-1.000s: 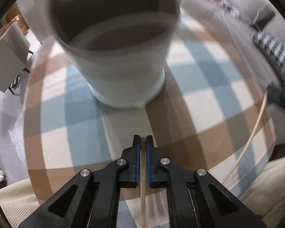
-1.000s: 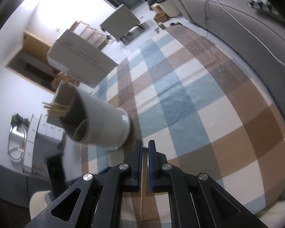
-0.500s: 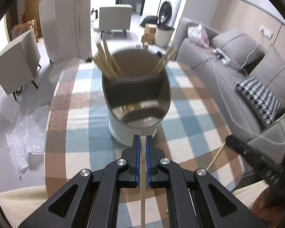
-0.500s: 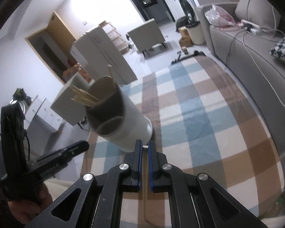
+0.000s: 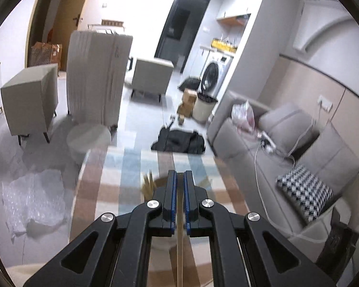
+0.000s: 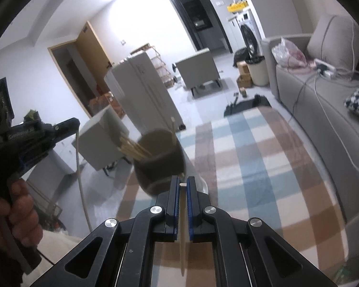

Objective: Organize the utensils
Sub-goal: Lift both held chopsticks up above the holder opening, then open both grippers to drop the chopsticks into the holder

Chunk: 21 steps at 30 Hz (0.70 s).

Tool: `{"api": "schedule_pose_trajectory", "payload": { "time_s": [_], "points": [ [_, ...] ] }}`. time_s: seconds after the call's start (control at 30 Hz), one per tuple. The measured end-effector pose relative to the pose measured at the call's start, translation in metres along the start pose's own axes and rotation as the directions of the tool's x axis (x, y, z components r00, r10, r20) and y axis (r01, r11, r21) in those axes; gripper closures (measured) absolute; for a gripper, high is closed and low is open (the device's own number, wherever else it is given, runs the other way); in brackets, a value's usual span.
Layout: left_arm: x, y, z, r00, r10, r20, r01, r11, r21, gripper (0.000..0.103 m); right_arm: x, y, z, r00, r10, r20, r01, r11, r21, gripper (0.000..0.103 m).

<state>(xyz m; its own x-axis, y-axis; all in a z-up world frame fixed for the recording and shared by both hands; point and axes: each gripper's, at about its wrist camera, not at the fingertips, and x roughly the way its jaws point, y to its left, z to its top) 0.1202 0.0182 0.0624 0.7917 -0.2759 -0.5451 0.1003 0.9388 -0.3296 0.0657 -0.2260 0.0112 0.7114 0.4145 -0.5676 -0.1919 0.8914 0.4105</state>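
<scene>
My left gripper (image 5: 180,175) is shut on a thin wooden chopstick (image 5: 179,244) that runs back between its jaws. The white utensil holder (image 5: 155,186) lies just below and behind the fingers, mostly hidden; several chopsticks stick out of it. My right gripper (image 6: 183,181) is shut on another chopstick (image 6: 183,227), its tip level with the fingertips. The holder (image 6: 159,157) stands right in front of it on the checked tablecloth (image 6: 251,179), with several chopsticks in its left compartment. The left gripper (image 6: 35,138) shows at the left of the right wrist view, with its chopstick (image 6: 80,179) hanging down.
The table has a blue, brown and white checked cloth (image 5: 122,186). A grey sofa (image 5: 311,155) with a houndstooth pillow (image 5: 304,198) stands to the right. A black bag (image 5: 179,141), bubble wrap (image 5: 33,198) and white chairs (image 5: 31,100) are on the floor beyond.
Both grippers have risen and tilted up, so the room fills the views. The holder has dropped low in the left view. Both still grip their chopsticks.
</scene>
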Motion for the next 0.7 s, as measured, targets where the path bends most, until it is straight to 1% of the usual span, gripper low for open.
{"api": "schedule_pose_trajectory", "payload": {
  "time_s": [0.13,0.2,0.4,0.57,0.7],
  "points": [
    [0.006,0.01,0.023,0.998,0.005,0.059,-0.003,0.999,-0.044,0.102,-0.006,0.01,0.028,0.999,0.009,0.052,-0.007,0.999,-0.034,0.098],
    [0.01,0.012,0.031,0.996,0.013,0.091,-0.009,0.999,-0.05,0.102,-0.008,0.017,0.05,0.996,0.018,0.082,-0.013,0.998,-0.057,0.098],
    [0.029,0.019,0.058,0.978,0.048,0.204,-0.039,0.998,-0.051,0.102,-0.001,0.041,0.115,0.986,0.06,0.155,-0.042,0.993,-0.115,0.098],
    [0.049,0.023,0.065,0.958,0.057,0.281,-0.051,0.998,-0.031,0.102,0.021,0.062,0.152,0.98,0.095,0.178,-0.066,0.985,-0.162,0.098],
    [0.066,0.025,0.061,0.952,0.044,0.302,-0.04,0.999,-0.018,0.102,0.044,0.071,0.163,0.979,0.096,0.181,-0.061,0.98,-0.187,0.098]
  ]
}}
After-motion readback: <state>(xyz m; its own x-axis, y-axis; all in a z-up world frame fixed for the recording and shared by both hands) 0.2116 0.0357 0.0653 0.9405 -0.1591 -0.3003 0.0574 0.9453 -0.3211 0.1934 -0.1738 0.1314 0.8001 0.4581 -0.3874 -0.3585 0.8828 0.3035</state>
